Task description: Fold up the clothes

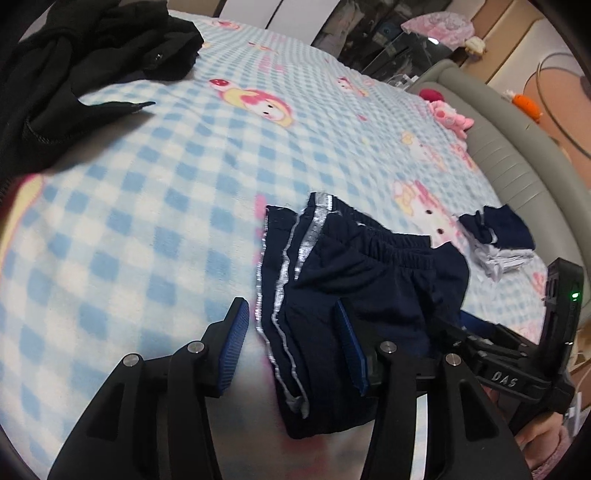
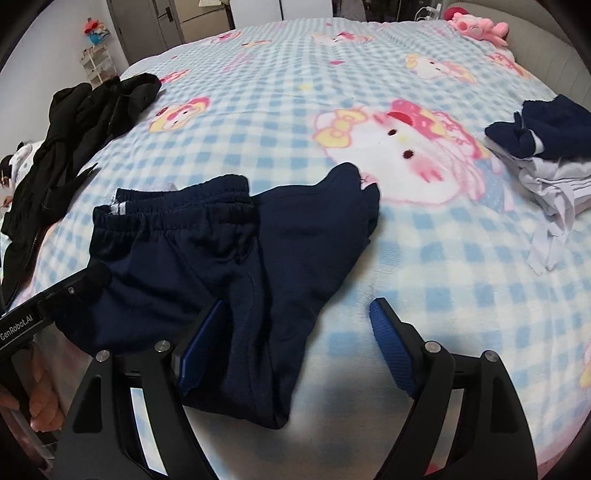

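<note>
Both claws, left gripper [image 1: 291, 343] and right gripper [image 2: 299, 350], stand released over navy trousers [image 2: 221, 266]; open checked blanket [image 2: 424, 266] at three o'clock.

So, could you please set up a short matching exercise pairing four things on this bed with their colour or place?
Things:
1. folded trousers
2. jacket
3. plush toy
4. small clothes pile

Descriptions:
A. pink, at the bed's far edge
B. black, crumpled at the left side in the right wrist view
C. navy with an elastic waistband, nearest both grippers
D. navy on top of pale grey, at the right side in the right wrist view

Pairs: 1-C, 2-B, 3-A, 4-D
</note>
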A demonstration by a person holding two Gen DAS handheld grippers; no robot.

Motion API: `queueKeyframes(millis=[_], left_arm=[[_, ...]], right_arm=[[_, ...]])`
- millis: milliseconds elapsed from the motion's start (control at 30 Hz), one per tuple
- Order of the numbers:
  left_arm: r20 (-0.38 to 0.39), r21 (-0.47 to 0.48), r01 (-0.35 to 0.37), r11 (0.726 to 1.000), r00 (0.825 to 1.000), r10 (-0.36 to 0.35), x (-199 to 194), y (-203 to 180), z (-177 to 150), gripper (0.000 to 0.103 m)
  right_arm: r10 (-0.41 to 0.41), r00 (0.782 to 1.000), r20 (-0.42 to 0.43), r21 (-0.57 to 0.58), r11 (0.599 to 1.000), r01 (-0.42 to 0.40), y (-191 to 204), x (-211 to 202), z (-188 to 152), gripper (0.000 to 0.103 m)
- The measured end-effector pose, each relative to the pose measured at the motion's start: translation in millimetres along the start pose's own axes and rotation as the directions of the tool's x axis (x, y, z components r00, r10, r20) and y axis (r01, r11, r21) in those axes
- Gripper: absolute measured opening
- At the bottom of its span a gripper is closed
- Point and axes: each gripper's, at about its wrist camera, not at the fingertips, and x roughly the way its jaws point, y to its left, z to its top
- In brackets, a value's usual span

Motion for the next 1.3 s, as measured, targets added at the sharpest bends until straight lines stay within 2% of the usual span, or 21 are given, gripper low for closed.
queueKeyframes(millis=[200,300,367,400,433,467,500,533,600,667,700,767,800,867,900,933,967,1067,1100,1133,1300], left_arm=[[0.008,-0.023,0.115,0.993,0.993,-0.115,2,-1,-1,0.051],[-0.002,0.003,0.093,0.996,0.996,-0.093,7,-7,-3,0.047],[0.019,0.008,0.027,1.000,0.999,-0.027,8,-8,-5,0.037],[0.039,0.003,-0.015,1.000,0.999,0.015,8,-9,-7,0.030],[0.053,0.000,-0.028,1.000,0.998,0.027,7,-11,-8,0.030],[0.065,-0.002,-0.037,0.999,0.997,0.037,7,-12,-9,0.029],[0.065,0.007,-0.023,1.000,0.998,0.023,6,-14,-8,0.029],[0.065,0.016,-0.009,1.000,0.998,0.008,5,-16,-8,0.029],[0.052,0.014,0.036,0.999,0.998,-0.037,5,-16,-7,0.029],[0.019,0.009,0.060,0.998,0.998,-0.061,10,-15,-7,0.034],[-0.005,0.007,0.067,0.998,0.998,-0.067,14,-14,-7,0.041],[-0.030,0.019,0.059,0.998,0.998,-0.059,20,-16,-9,0.045],[-0.038,0.033,0.049,0.998,0.998,-0.047,23,-18,-9,0.047],[-0.065,0.055,0.042,0.998,0.997,-0.038,28,-22,-9,0.054],[-0.074,0.050,0.047,0.998,0.996,-0.043,28,-21,-9,0.060],[-0.083,0.045,0.052,0.998,0.995,-0.048,29,-21,-8,0.060],[-0.089,0.041,0.054,0.998,0.995,-0.050,29,-21,-8,0.060],[-0.034,0.056,-0.003,0.998,0.999,0.005,18,-27,-9,0.038],[-0.022,0.059,-0.004,0.998,1.000,0.006,13,-29,-10,0.027],[-0.011,0.061,-0.006,0.998,1.000,0.007,9,-32,-11,0.022],[0.043,0.053,-0.016,0.998,0.999,0.014,-13,-49,-17,0.018]], right_arm=[[0.097,0.995,-0.022,0.006,0.995,-0.097,9,-5,2,0.083],[0.095,0.994,-0.047,-0.018,0.995,-0.096,12,8,2,0.084],[0.100,0.993,-0.060,-0.008,0.995,-0.101,9,19,1,0.085],[0.107,0.993,-0.058,0.002,0.994,-0.107,7,20,0,0.079],[0.106,0.993,-0.053,0.006,0.994,-0.106,7,18,1,0.065],[0.098,0.994,-0.045,0.001,0.995,-0.098,7,14,2,0.058],[0.093,0.995,-0.037,-0.007,0.996,-0.093,8,8,3,0.049],[0.093,0.995,-0.026,-0.012,0.996,-0.094,9,3,4,0.047],[0.124,0.992,-0.015,0.000,0.992,-0.124,5,0,7,0.048],[0.150,0.989,-0.018,0.037,0.988,-0.149,-1,6,8,0.051],[0.162,0.986,-0.026,0.052,0.986,-0.161,-3,11,9,0.062],[0.182,0.982,-0.051,0.039,0.983,-0.180,-1,25,8,0.075],[0.176,0.983,-0.057,0.021,0.984,-0.175,3,28,8,0.075],[0.139,0.989,-0.049,-0.019,0.990,-0.141,11,23,8,0.066],[0.132,0.991,-0.038,-0.025,0.991,-0.133,12,18,8,0.053],[0.126,0.992,-0.024,-0.027,0.992,-0.127,13,13,8,0.041],[0.126,0.992,-0.009,-0.026,0.992,-0.126,13,7,7,0.036],[0.145,0.989,0.013,-0.022,0.989,-0.145,13,-3,5,0.025],[0.144,0.989,0.017,-0.028,0.989,-0.143,15,-6,4,0.020],[0.140,0.990,0.027,-0.033,0.990,-0.139,16,-10,3,0.017],[0.172,0.982,0.077,-0.007,0.985,-0.172,20,-31,3,0.012]])
